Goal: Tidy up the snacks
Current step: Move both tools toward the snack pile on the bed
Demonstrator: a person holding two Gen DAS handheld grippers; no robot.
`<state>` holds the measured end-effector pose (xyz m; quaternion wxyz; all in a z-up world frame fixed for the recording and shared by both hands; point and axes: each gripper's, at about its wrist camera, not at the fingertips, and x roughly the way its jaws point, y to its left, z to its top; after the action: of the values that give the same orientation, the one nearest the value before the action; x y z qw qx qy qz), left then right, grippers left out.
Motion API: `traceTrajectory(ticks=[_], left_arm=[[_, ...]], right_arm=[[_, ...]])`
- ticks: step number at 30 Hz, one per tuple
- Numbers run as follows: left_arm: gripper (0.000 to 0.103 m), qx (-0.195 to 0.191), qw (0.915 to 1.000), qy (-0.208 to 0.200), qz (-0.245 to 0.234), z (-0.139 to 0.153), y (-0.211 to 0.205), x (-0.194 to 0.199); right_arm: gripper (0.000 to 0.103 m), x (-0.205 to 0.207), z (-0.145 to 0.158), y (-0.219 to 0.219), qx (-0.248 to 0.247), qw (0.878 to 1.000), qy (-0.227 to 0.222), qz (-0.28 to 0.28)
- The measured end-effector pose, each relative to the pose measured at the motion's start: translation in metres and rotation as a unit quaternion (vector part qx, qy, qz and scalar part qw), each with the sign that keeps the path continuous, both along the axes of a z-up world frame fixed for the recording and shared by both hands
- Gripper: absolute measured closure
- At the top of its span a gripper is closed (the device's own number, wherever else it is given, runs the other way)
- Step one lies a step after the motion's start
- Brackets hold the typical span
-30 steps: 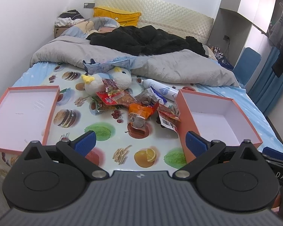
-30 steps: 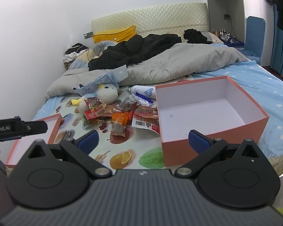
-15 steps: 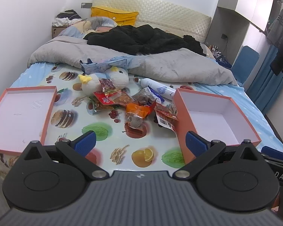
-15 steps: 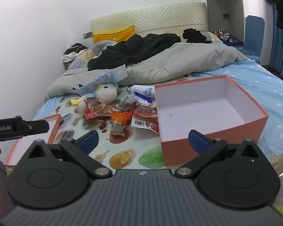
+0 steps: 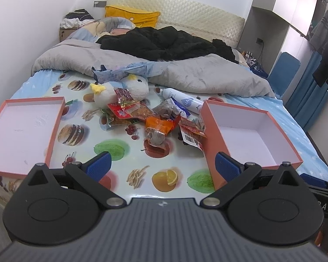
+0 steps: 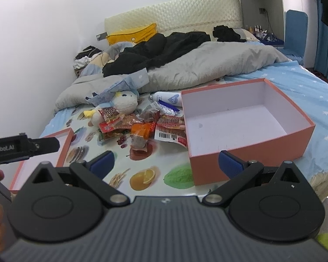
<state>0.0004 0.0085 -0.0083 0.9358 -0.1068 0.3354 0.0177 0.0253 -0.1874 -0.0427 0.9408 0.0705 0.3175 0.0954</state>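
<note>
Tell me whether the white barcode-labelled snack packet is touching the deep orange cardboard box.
Touching. In the right wrist view the white barcode-labelled snack packet runs up against the left wall of the deep orange cardboard box with no mat visible between them.

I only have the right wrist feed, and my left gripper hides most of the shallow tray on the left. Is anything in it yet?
Observer: No. The left wrist view shows the whole shallow tray, and its white floor is bare.
Operator: And are the left jaws open?
Observer: Yes. The left gripper is wide open with nothing between its jaws, and it is short of the snack pile.
</note>
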Motion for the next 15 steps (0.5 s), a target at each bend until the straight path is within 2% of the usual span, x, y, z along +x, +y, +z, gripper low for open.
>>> traceTrajectory(ticks=[15], left_arm=[[0.001,-0.012,0.9998,0.018,0.001,-0.028,0.015,0.026]], right_arm=[[0.0,0.006,-0.028,0.01,0.013,0.999,0.022,0.03]])
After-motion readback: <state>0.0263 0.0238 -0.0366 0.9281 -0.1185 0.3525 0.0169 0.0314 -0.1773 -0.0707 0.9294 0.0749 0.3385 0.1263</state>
